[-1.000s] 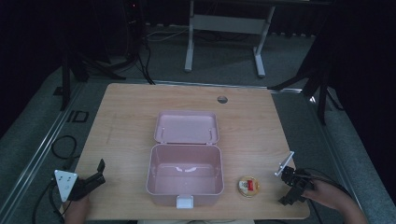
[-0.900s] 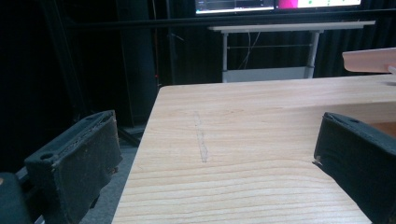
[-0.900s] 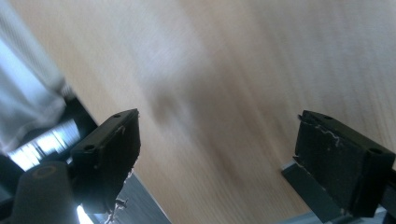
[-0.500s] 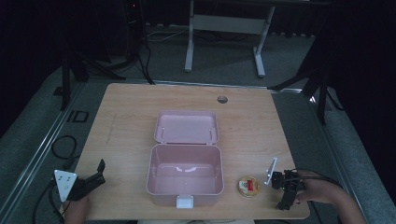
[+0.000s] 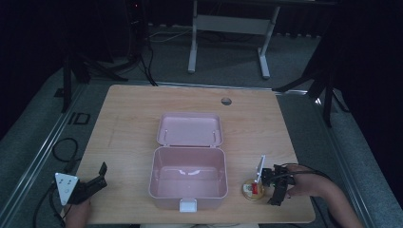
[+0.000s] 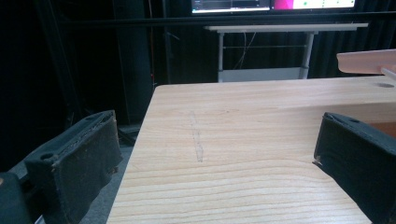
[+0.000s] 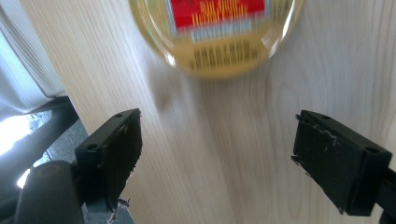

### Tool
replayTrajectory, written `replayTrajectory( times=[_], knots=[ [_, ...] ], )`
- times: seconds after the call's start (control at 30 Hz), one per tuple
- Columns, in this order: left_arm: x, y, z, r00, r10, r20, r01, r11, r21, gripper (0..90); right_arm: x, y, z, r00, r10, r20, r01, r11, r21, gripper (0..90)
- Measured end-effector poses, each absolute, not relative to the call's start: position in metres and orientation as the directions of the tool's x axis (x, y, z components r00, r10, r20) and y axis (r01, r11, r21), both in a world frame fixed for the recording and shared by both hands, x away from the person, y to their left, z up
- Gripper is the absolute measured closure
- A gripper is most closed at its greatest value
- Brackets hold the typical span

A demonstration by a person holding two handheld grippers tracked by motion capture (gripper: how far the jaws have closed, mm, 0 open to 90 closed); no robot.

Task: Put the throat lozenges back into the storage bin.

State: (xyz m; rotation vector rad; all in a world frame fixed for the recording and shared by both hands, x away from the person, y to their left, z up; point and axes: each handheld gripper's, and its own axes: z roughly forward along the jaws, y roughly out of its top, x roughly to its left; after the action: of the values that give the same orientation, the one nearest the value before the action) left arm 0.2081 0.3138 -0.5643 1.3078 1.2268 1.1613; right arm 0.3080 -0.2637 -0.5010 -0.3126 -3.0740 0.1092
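round tin cut off ahead of the right claw

we see the round tin point(image 7: 215, 35) blurred, its top cropped, label unreadable. it lies on the table point(image 5: 133, 118) at 12 o'clock from our right gripper point(image 7: 233, 158), jaws apart. pink box point(image 5: 187, 178) at the tin's 9 o'clock. left gripper point(image 6: 210, 163) jaws apart.

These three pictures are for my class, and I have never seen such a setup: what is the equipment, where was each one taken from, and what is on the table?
A person sits at a wooden table holding a two-jaw gripper in each hand.

The high view looks down from above. It shows the left gripper, the right gripper, an open pink box and a small round yellow container with a red label.

The other two pictures come from cameras on the grippers, looking along their black jaws. Both grippers are open and hold nothing. The right one is near the container.
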Motion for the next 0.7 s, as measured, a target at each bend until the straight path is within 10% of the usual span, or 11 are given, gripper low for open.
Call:
replayTrajectory(
  times=[0.7],
  knots=[
    [0.208,0.315,-0.564,0.043,0.999,0.021,0.081,-0.024,0.996,0.9,0.315,-0.212,-0.514,-0.996,0.068,0.052,0.065,0.996,-0.061,19.1]
  ],
)
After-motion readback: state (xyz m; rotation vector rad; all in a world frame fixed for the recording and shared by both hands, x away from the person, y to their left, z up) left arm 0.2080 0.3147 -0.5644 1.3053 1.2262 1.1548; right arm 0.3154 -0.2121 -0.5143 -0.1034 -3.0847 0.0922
